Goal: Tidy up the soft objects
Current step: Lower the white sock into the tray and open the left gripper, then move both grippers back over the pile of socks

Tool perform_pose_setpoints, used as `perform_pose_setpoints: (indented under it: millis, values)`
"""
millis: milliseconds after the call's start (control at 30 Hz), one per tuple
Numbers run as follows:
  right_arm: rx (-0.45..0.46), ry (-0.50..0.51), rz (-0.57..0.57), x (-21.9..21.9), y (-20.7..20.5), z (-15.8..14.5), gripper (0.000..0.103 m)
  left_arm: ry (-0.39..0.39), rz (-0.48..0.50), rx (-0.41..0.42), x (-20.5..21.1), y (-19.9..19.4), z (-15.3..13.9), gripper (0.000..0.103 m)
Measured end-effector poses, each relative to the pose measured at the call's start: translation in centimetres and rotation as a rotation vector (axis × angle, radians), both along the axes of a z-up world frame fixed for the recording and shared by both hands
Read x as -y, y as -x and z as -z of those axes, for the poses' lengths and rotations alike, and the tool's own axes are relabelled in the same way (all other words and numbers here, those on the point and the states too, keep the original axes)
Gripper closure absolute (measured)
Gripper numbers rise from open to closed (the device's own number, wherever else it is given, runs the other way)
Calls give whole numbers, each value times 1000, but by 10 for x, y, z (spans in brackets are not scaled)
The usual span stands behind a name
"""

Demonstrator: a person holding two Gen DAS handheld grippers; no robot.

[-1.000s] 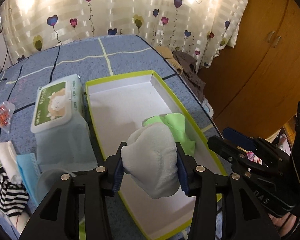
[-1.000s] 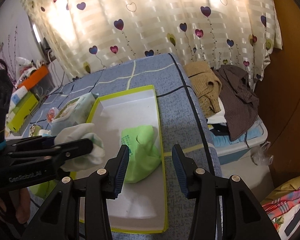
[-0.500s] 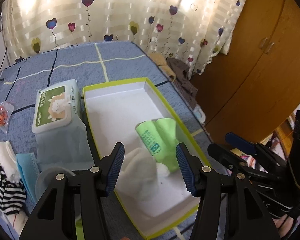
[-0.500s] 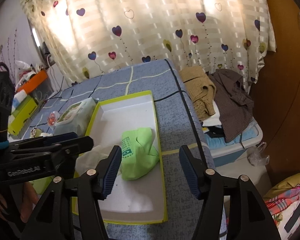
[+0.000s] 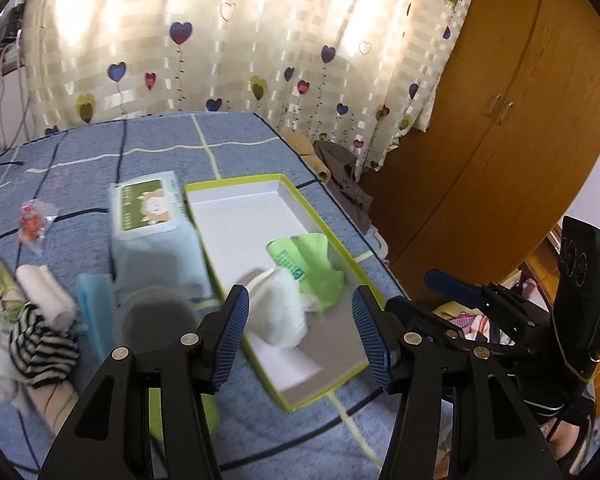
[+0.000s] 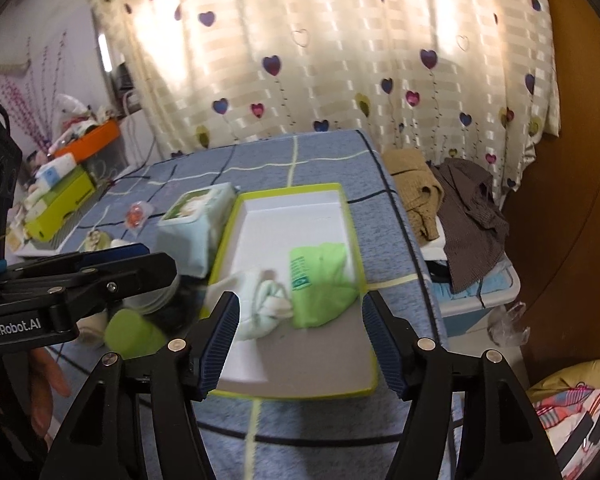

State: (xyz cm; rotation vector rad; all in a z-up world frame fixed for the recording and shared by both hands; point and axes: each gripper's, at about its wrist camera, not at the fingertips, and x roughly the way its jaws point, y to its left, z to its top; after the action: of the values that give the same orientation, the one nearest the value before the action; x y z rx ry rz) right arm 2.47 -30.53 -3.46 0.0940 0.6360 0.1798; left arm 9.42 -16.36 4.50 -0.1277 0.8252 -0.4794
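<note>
Left gripper: jaws wide apart, holding nothing. Right gripper: jaws opening, nothing between them. White sock bundle and green cloth lay touching inside the lime-rimmed shallow box, towards its near end. Wet-wipes pack stood against the box's left wall. Blue checked bedspread beneath; heart-print curtain behind; wooden wardrobe at right.

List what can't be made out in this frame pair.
- Print on the green cloth's label: too small, both views.
- Round grey object beside the wipes pack: motion-blurred, left wrist view.
- White cloth in the box: blurred; its kind is unclear.
- Striped cloth: partly hidden by the left tongs' frame.
</note>
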Motion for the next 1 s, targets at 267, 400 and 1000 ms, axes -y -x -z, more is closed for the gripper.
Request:
perform_pose_setpoints:
  millis: [267,400,1000]
  values:
    - [27,15,-51,-27,20,-9,39,2,-58,29,-35,26,-5,48]
    - [52,20,-77,-38,25,-15,39,20,-84,39,-52,34,-7,48]
    - [36,-20,-180,-73,24,-18,39,20,-222,18,-122,41,10,48]
